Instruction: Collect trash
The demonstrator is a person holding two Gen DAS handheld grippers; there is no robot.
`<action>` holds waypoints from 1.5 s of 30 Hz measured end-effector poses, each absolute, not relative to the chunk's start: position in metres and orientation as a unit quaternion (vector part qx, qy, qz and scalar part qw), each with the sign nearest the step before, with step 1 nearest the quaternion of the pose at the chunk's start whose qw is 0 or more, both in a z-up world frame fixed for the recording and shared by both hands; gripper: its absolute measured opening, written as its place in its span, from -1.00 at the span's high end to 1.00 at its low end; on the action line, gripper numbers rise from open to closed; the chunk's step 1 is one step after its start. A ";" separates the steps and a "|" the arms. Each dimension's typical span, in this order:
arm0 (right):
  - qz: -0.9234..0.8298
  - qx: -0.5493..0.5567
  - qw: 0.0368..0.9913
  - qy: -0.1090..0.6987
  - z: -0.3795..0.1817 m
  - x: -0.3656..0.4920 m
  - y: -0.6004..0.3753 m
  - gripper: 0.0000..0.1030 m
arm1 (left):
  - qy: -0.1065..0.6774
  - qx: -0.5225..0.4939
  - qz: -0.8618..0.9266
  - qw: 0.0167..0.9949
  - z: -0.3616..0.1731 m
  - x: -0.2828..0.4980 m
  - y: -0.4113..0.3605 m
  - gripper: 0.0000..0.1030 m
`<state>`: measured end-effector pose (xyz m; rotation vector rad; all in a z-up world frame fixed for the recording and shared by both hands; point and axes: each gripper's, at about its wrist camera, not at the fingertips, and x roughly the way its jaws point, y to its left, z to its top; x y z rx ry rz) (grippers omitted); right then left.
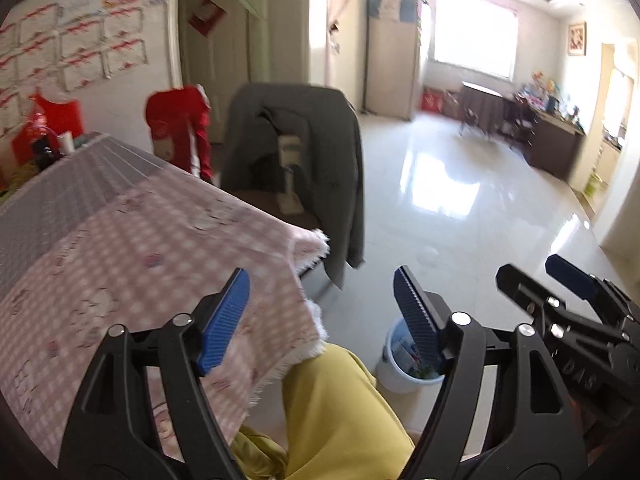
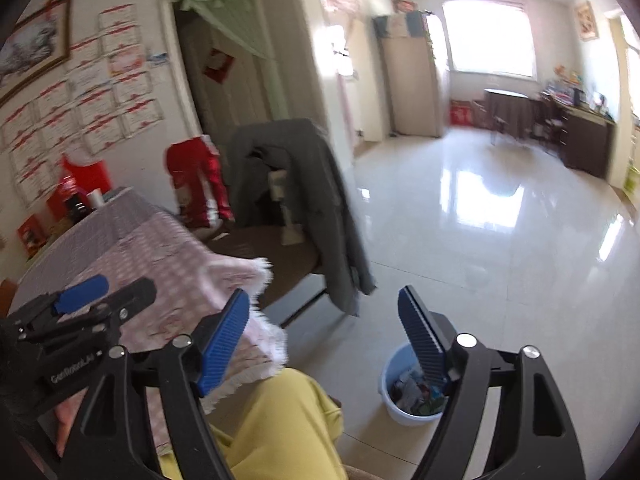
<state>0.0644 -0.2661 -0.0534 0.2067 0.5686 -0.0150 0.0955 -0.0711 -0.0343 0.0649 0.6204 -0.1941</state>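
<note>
A pale blue bin (image 1: 394,376) holding several pieces of trash stands on the floor beside my knee; it also shows in the right wrist view (image 2: 390,396). My left gripper (image 1: 322,312) is open and empty, held above the table corner and the bin. My right gripper (image 2: 324,328) is open and empty, at about the same height, to the right of the left one. The right gripper shows at the right edge of the left wrist view (image 1: 560,280), and the left gripper shows at the left of the right wrist view (image 2: 104,296). No loose trash is visible on the table.
A table with a pink checked cloth (image 1: 120,248) fills the left. A chair draped with a grey jacket (image 1: 304,168) stands behind its corner. My yellow-trousered leg (image 1: 340,408) is below. Red boxes and cups (image 2: 76,196) sit at the table's far end. Shiny tiled floor (image 2: 500,248) spreads right.
</note>
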 end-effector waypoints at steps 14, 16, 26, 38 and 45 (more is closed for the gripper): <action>0.039 0.070 0.970 0.229 -0.016 0.023 -0.213 -0.58 | 0.242 0.010 -0.061 0.968 0.007 0.037 -0.028 -0.53; 0.043 0.069 0.971 0.224 -0.013 0.019 -0.209 -0.60 | 0.230 0.011 -0.053 0.972 0.011 0.029 -0.023 -0.56; 0.059 0.074 0.970 0.223 -0.004 0.007 -0.204 -0.63 | 0.223 0.009 -0.051 0.973 0.016 0.015 -0.018 -0.60; 0.058 0.068 0.973 0.211 0.001 0.003 -0.198 -0.66 | 0.203 0.001 -0.043 0.978 0.020 0.006 -0.013 -0.66; 0.055 0.072 0.972 0.218 -0.004 0.005 -0.197 -0.66 | 0.207 0.002 -0.046 0.977 0.016 0.006 -0.014 -0.66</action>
